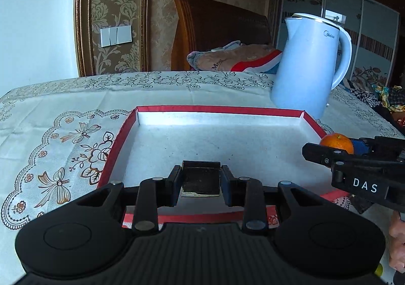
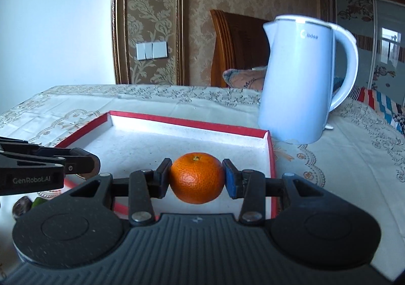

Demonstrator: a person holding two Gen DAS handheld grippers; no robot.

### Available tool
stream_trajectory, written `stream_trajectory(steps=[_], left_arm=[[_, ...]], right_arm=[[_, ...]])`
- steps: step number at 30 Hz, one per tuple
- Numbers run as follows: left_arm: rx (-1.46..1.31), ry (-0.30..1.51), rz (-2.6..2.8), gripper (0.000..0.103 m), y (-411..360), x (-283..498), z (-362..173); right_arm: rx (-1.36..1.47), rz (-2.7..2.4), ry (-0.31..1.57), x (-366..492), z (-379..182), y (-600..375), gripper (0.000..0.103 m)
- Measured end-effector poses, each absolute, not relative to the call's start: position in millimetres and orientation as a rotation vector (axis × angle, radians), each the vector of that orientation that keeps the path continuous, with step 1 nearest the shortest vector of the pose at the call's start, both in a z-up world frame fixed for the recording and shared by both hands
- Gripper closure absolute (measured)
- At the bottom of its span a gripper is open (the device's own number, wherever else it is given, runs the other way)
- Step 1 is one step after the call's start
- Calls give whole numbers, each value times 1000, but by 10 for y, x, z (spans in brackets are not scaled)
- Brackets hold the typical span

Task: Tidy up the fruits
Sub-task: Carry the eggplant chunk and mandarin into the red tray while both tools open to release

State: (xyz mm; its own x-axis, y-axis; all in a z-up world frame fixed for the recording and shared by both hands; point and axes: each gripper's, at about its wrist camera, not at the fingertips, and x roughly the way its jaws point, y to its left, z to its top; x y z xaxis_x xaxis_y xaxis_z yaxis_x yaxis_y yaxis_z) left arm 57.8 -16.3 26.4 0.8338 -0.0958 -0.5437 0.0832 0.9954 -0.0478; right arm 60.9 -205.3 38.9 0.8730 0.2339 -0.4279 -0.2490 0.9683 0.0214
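Jaws, left gripper (image 1: 201, 180): closed on a dark brown block-shaped item (image 1: 200, 175), one pad on each flank; what it is cannot be told.
Block, axis: long side runs across from pad to pad, flat top facing up, a pale edge showing at its base.
Block, place: held over the near part of the red-rimmed tray (image 1: 119, 140).
Jaws, right gripper (image 2: 197, 178): clamped on an orange (image 2: 197, 178), pads on its left and right sides.
Orange, axis: roughly round, no clear long axis; stem end points up and slightly away from the camera.
Orange, place: held by the tray's right wall.
Beyond the right jaws: white kettle (image 2: 301, 82), upright on the tablecloth (image 2: 354, 158), handle to the right.
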Motion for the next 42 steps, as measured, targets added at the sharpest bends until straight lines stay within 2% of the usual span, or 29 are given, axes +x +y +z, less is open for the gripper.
stream_trajectory(steps=[22, 42], left_arm=[[-24, 624, -47, 71, -254, 1004, 104], [-8, 648, 49, 71, -267, 1410, 146]], right_arm=[[36, 240, 615, 1175, 171, -2063, 63], [-76, 199, 641, 1572, 197, -1798, 63]])
